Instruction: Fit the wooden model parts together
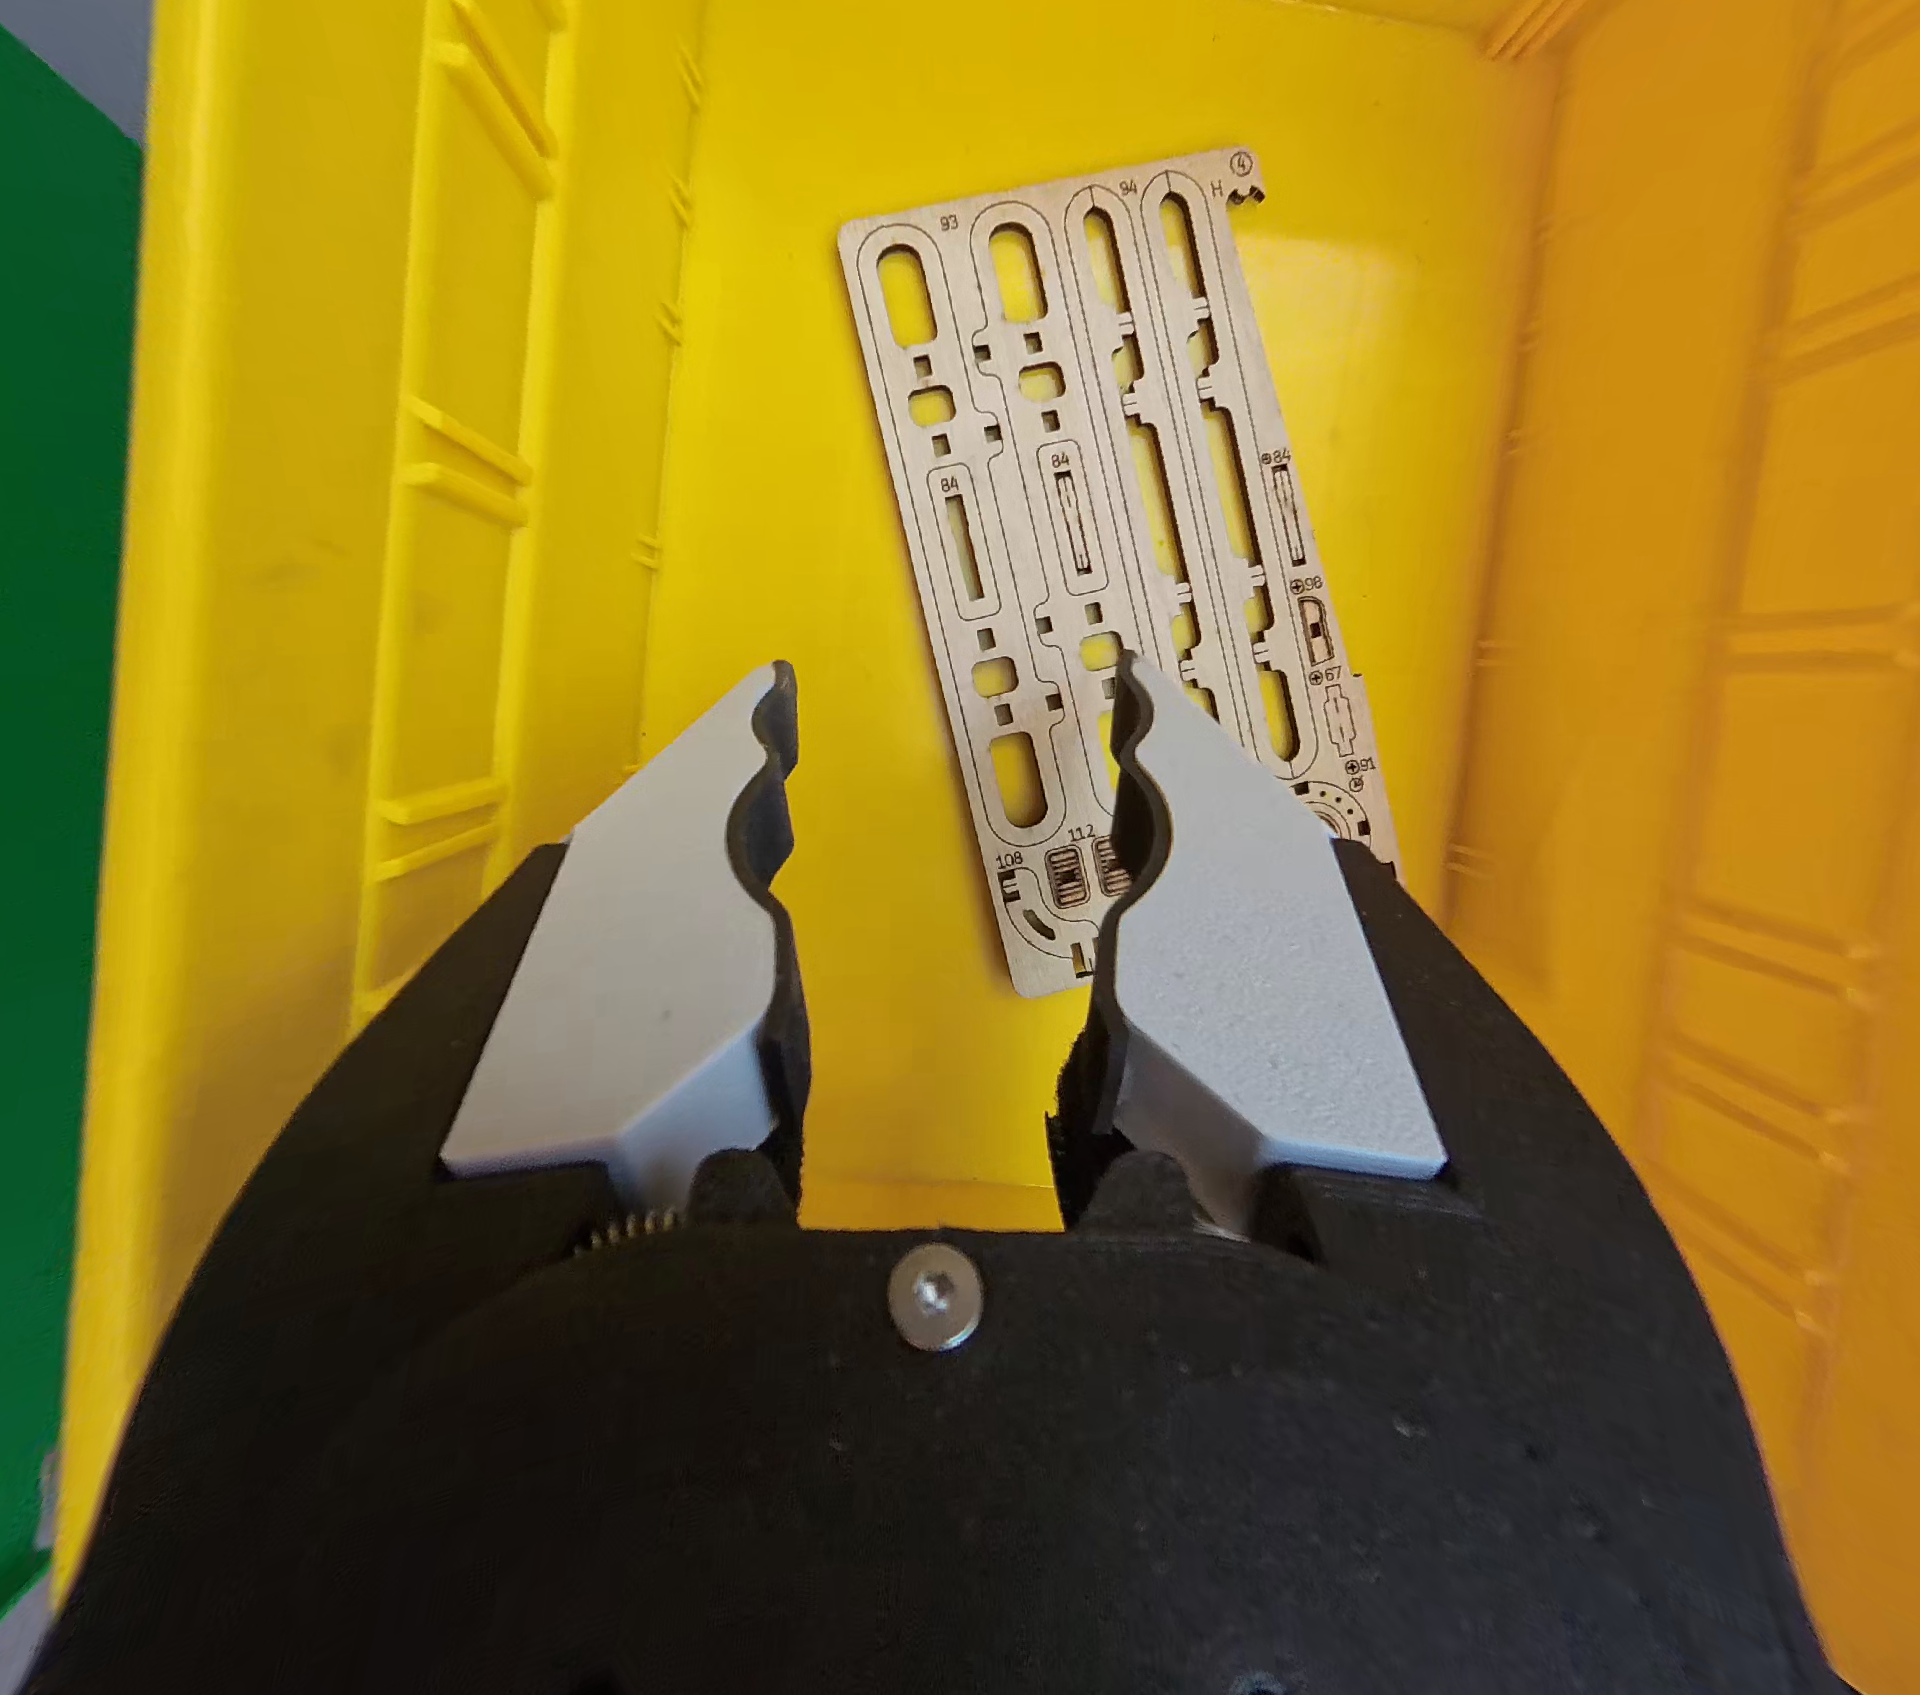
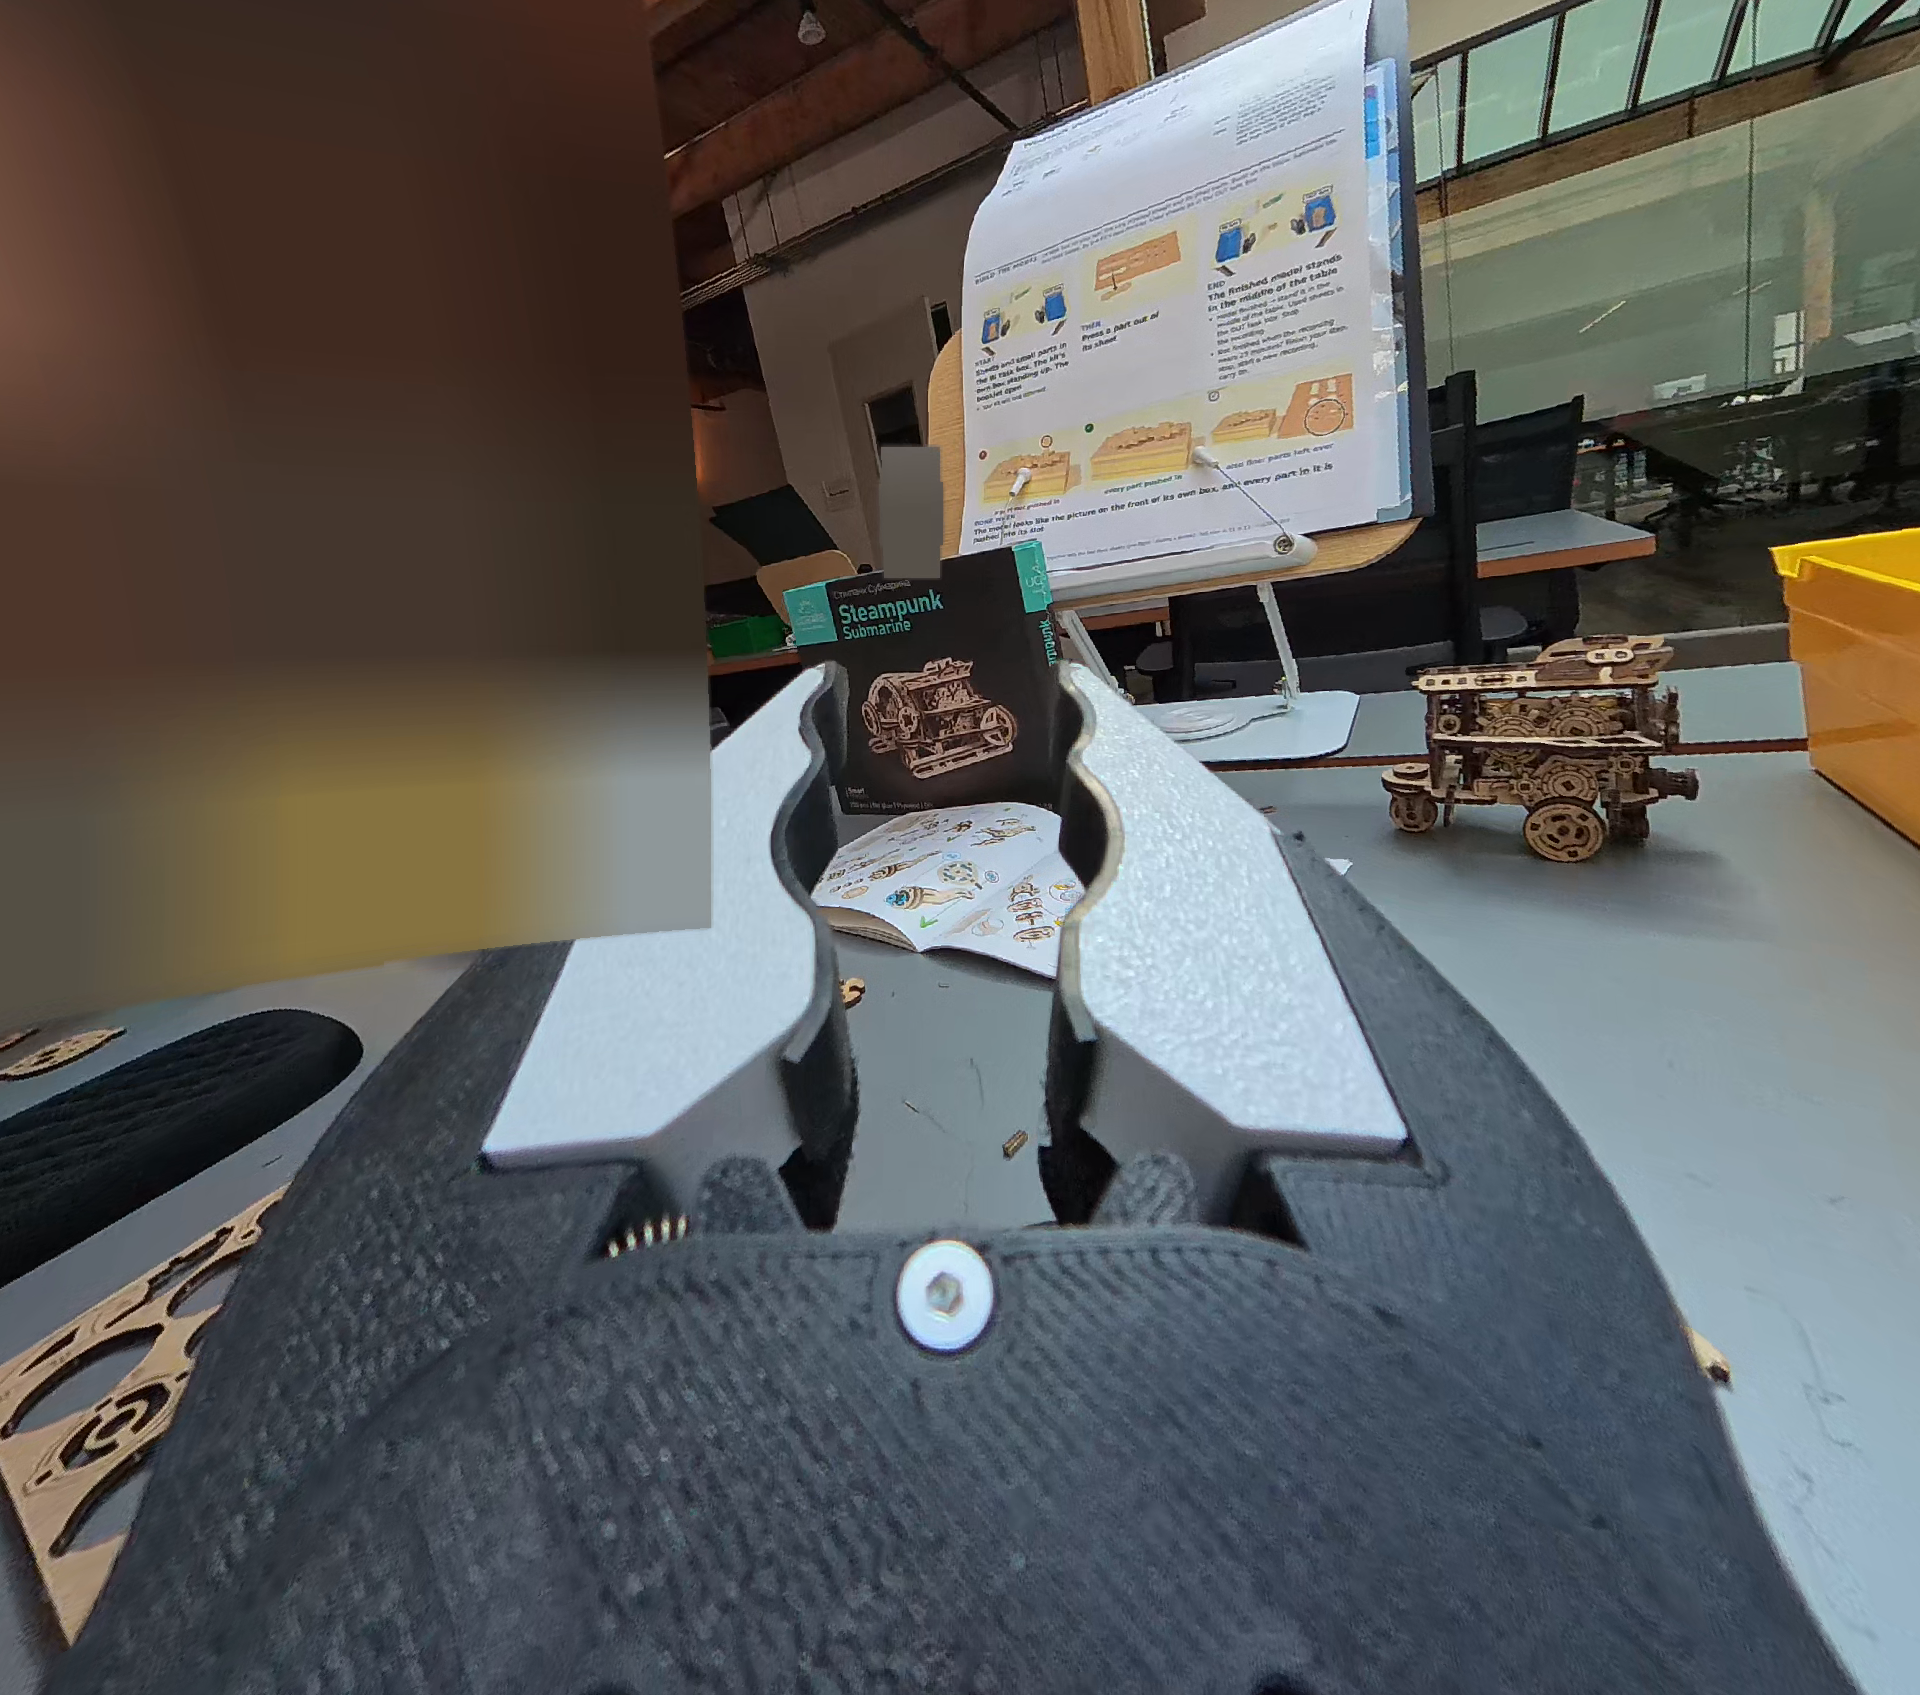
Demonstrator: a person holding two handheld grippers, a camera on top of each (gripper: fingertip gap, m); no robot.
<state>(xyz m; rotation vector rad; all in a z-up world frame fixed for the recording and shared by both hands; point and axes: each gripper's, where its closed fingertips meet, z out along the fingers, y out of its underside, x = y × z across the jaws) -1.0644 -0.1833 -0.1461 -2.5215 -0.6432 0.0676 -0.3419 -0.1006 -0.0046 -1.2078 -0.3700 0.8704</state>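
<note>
- A thin wooden parts sheet [image 1: 1101, 544], laser-cut with long slotted strips and small numbered pieces, lies flat on the floor of a yellow plastic bin [image 1: 935, 87], tilted so its far end leans left.
- The left gripper [image 1: 956, 679] points down into the bin over the near end of the sheet; its grey fingers stand apart with nothing between them, and the right finger [image 1: 1226, 918] covers the sheet's near right corner.
- The right gripper [image 2: 940, 689] is low over a grey table [image 2: 1558, 1074], fingers apart and empty.
- Between its fingers, farther off, an open instruction booklet [image 2: 945, 887] lies on the table with a dark kit box [image 2: 930, 689] standing behind it.
- A built wooden model [image 2: 1538, 752] stands to the far right, near another yellow bin [image 2: 1860, 669] at the edge.
- A printed sheet on a stand [image 2: 1174, 274] rises behind the box.
- Another cut wooden sheet [image 2: 94, 1396] lies at the near left, beside a black padded object [image 2: 156, 1115].
</note>
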